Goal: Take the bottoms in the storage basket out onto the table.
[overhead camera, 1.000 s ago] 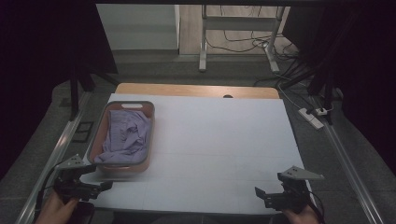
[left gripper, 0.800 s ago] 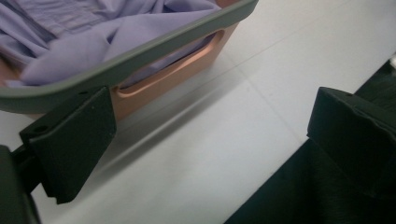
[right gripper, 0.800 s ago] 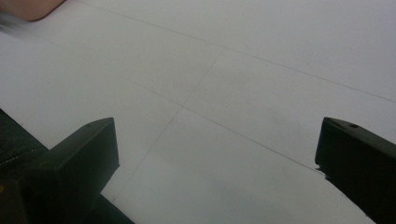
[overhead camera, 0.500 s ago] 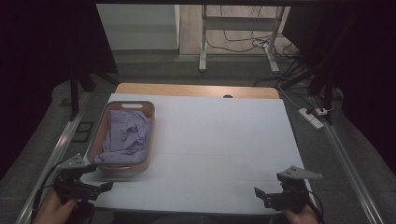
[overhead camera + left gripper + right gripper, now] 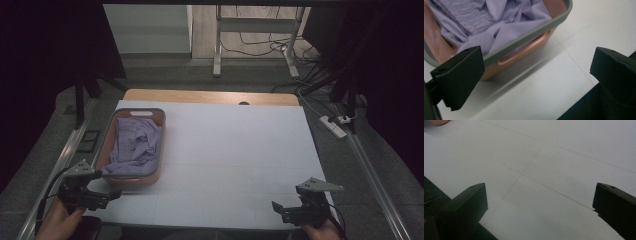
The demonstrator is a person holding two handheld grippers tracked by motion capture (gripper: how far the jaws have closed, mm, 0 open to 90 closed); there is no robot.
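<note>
Nothing is held yet, since the left gripper (image 5: pixel 102 196) and the right gripper (image 5: pixel 282 211) are kept wide open, so the purple cloth (image 5: pixel 134 146) in the brown basket (image 5: pixel 161 145) at the table's left probably must be reached and pinched next.

Table (image 5: pixel 225 160) ahead, basket (image 5: pixel 107 145) on its left side, cloth (image 5: pixel 135 145) bundled inside. Left gripper (image 5: pixel 107 192) at the near left corner, just before the basket's near end; right gripper (image 5: pixel 280 210) at the near right corner, well apart from both. Power strip (image 5: pixel 336 125) on the floor right of the table; desk frame (image 5: pixel 255 40) behind.
</note>
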